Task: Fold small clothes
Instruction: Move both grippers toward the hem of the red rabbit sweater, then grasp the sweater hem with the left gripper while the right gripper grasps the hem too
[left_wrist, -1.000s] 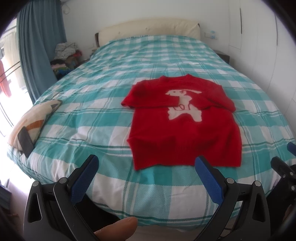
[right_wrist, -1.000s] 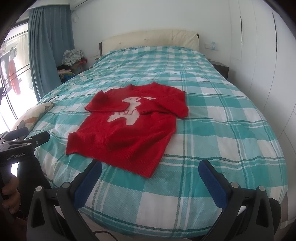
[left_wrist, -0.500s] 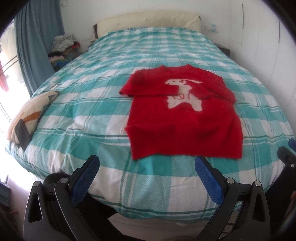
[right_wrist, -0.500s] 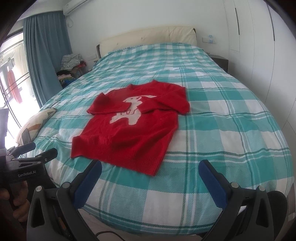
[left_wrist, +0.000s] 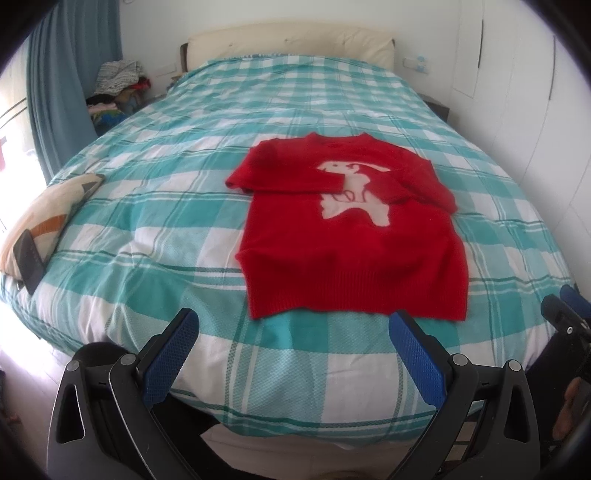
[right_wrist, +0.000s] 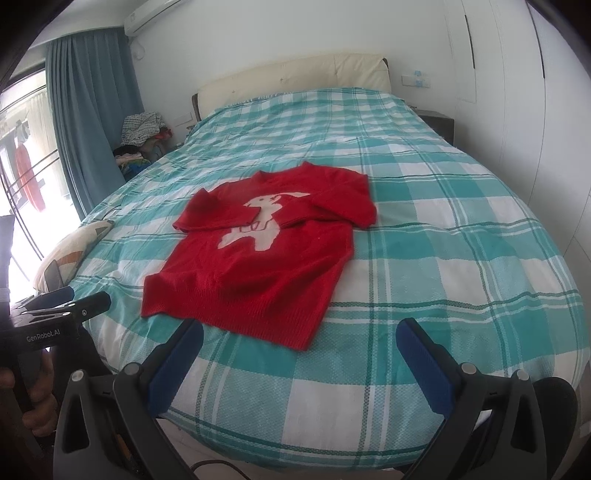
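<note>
A small red sweater (left_wrist: 351, 236) with a white animal on its chest lies flat on the teal checked bed (left_wrist: 184, 184), both sleeves folded in across the front. It also shows in the right wrist view (right_wrist: 258, 254). My left gripper (left_wrist: 293, 328) is open and empty, just short of the sweater's hem at the foot of the bed. My right gripper (right_wrist: 299, 339) is open and empty, near the hem's right corner. The left gripper's body (right_wrist: 55, 317) shows at the left of the right wrist view.
A patterned pillow (left_wrist: 44, 214) with a dark phone (left_wrist: 27, 258) on it lies at the bed's left edge. A clothes pile (left_wrist: 114, 85) and blue curtain (left_wrist: 62, 74) stand at the back left. A white wardrobe (right_wrist: 535, 110) lines the right wall.
Both grippers have risen and tilted down slightly, so the sweater sits lower and nearer in both views. Both stay open. The sweater has not moved.
</note>
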